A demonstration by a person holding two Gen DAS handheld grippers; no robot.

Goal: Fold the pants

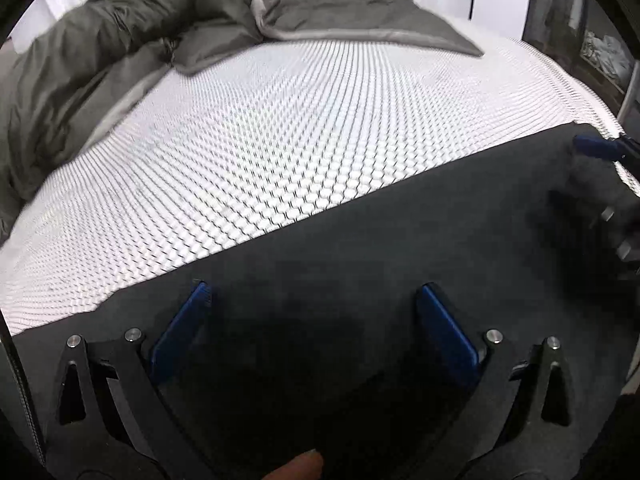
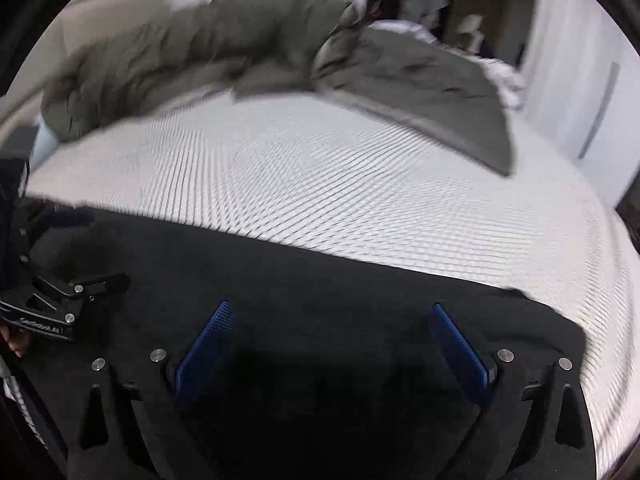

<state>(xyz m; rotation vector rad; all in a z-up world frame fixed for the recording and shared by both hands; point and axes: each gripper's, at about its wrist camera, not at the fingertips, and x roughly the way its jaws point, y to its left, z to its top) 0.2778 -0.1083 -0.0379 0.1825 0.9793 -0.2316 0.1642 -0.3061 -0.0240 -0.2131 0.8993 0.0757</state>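
Left wrist view: left gripper (image 1: 312, 300) fingers spread over dark pants (image 1: 360, 248), lower frame; right gripper (image 2: 332, 316) likewise spread, though blurred.

A wide stretch of white, honeycomb-textured mattress (image 1: 280, 128) lies open beyond the flat dark pants (image 1: 400, 256). A bunched grey-green duvet (image 1: 100, 52) blocks the far and left sides of the bed.
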